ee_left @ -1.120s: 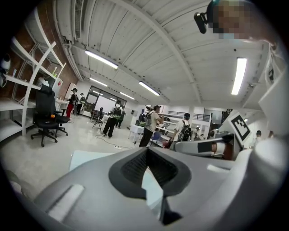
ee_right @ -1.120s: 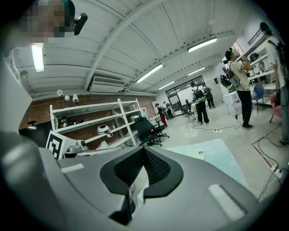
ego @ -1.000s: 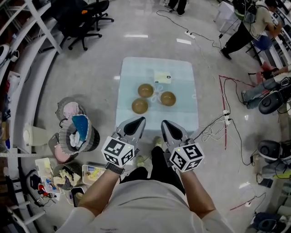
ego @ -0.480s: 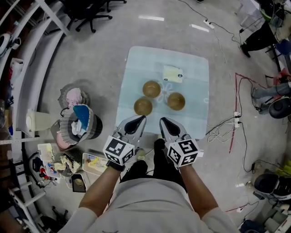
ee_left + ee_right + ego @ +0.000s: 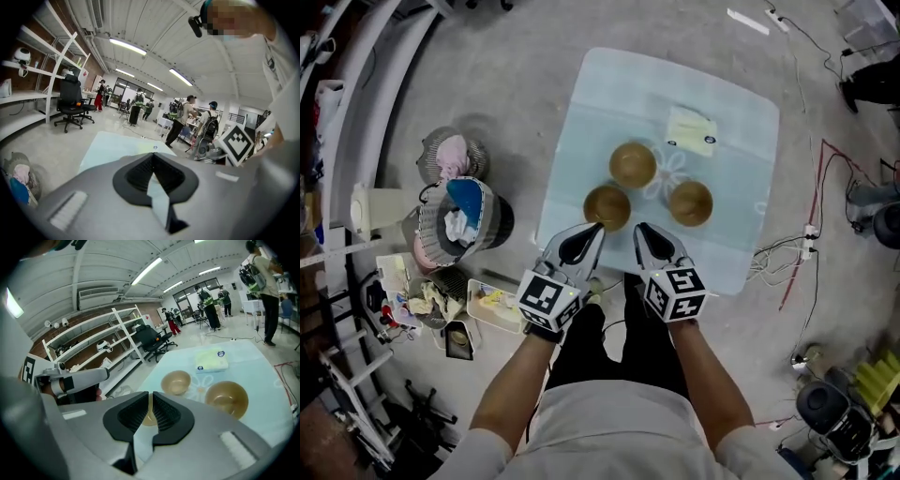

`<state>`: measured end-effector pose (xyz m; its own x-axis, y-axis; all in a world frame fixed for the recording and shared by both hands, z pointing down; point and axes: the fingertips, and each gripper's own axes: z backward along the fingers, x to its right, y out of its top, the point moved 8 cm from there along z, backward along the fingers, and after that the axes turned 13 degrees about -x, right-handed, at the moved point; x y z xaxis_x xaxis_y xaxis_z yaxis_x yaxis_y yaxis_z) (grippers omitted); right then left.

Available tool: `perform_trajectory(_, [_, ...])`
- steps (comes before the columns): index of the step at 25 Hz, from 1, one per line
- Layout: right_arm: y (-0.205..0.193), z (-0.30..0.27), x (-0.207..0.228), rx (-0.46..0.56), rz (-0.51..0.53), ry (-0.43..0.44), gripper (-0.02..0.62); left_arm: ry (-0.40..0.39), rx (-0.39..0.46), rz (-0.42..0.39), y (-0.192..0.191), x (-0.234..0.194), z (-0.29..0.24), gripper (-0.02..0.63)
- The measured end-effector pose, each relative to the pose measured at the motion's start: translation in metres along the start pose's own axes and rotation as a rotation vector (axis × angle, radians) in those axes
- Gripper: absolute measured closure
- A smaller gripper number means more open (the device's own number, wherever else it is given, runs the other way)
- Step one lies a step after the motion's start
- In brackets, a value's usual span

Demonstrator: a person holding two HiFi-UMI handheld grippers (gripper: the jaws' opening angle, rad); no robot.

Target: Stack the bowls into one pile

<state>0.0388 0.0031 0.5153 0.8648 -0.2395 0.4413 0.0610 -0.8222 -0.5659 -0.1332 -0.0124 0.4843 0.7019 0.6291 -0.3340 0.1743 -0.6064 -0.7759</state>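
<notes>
My left tongs (image 5: 583,240) and right tongs (image 5: 650,238), both clenched empty, hang just near of three separate bowls (image 5: 607,206) mid-table (image 5: 741,112), which look light, stiff and slick, so I'd pinch a rim.

Robotics lab: wall shelving (image 5: 61,61), office chair (image 5: 70,102), floor cables (image 5: 787,251).

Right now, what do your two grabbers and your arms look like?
The left gripper and the right gripper are each a smooth grey shell that narrows to a point. Each has black ribbed pads inside. Near the wrist each carries a white cube printed with black square markers. No cables show on them. The person wears a pale short-sleeved shirt.
</notes>
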Motion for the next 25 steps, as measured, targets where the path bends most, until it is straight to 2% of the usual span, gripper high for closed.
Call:
perform_trajectory(4, [-0.009,-0.029,0.014,-0.049,-0.033,-0.014,0.574,-0.003,-0.023,0.015,-0.012,-0.011,-0.015,0.6])
perform_trajectory(6, [-0.015,-0.041,0.02,-0.08,-0.051,-0.013,0.55,-0.003,-0.032,0.017,-0.017,-0.014,-0.022,0.6])
perform_trajectory(17, [-0.041,-0.084,0.038,-0.178,-0.182,-0.038,0.549,0.009,-0.056,0.039,-0.033,-0.019,-0.034,0.6])
perform_trajectory(25, [-0.042,-0.101,0.042,-0.217,-0.261,-0.048,0.554,0.014,-0.069,0.056,-0.038,-0.023,-0.034,0.6])
